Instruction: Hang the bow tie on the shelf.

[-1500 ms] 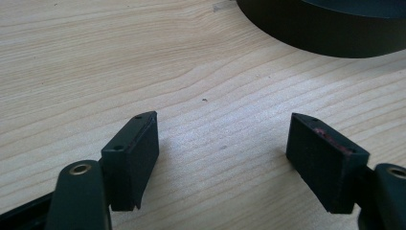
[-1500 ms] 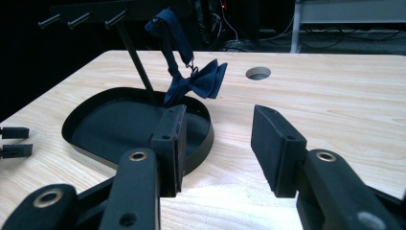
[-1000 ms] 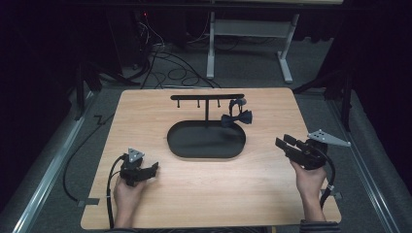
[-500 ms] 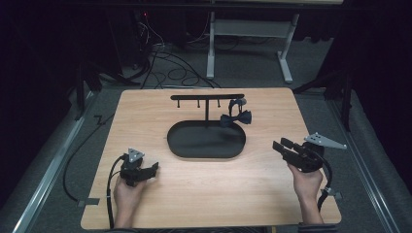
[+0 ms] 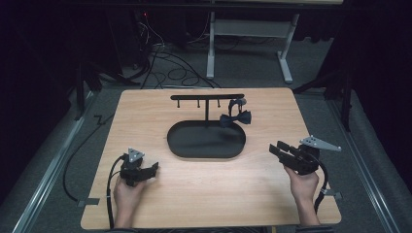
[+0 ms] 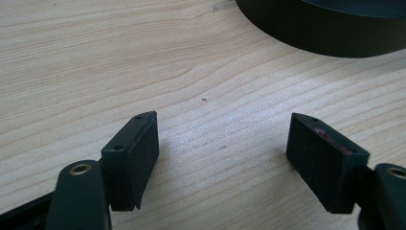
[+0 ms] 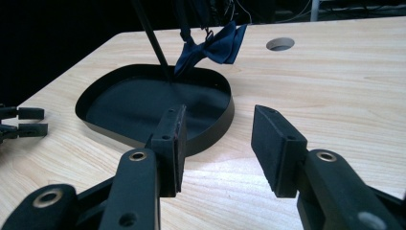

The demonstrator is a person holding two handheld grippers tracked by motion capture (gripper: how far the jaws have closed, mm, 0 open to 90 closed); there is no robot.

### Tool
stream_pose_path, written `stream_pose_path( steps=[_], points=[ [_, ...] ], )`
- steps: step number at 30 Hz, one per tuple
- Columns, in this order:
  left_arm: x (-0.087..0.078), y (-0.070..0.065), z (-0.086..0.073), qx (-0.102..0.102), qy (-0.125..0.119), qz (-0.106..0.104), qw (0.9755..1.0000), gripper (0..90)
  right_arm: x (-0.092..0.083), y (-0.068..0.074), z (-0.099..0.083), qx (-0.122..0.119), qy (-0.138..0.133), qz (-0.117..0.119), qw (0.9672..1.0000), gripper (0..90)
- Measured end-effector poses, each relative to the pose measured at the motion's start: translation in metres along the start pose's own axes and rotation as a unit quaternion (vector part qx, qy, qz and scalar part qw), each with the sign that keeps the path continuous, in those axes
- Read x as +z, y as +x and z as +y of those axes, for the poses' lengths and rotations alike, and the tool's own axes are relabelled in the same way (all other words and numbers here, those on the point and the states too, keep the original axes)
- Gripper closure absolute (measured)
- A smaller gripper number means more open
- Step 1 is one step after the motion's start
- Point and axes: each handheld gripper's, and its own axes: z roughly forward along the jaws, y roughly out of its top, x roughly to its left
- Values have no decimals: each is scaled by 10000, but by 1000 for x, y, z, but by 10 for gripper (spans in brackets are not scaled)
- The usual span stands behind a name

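A dark blue bow tie hangs from the right end of a black T-shaped stand. The stand's post rises from an oval black tray in the middle of the table. My right gripper is open with nothing between its jaws, hovering to the right of the tray and pointing at it. My left gripper rests low over the table at the front left, open and holding nothing, with the tray wall ahead of it.
The wooden table has a round hole near its far right. Cables trail off the left side to the floor. A white desk frame stands behind the table. The left gripper's jaws show at the right gripper view's left edge.
My right gripper has moved left and a little nearer the front, closer to the tray. The left gripper has stayed where it was.
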Motion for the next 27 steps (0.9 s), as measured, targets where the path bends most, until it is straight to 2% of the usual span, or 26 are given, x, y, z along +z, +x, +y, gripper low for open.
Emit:
stream_pose_path(
  steps=[27],
  points=[
    [0, 0, 0, 3, 2, 0, 10000, 273, 13, 1, -17, 112, 240, 76, 9996, 576]
  ],
)
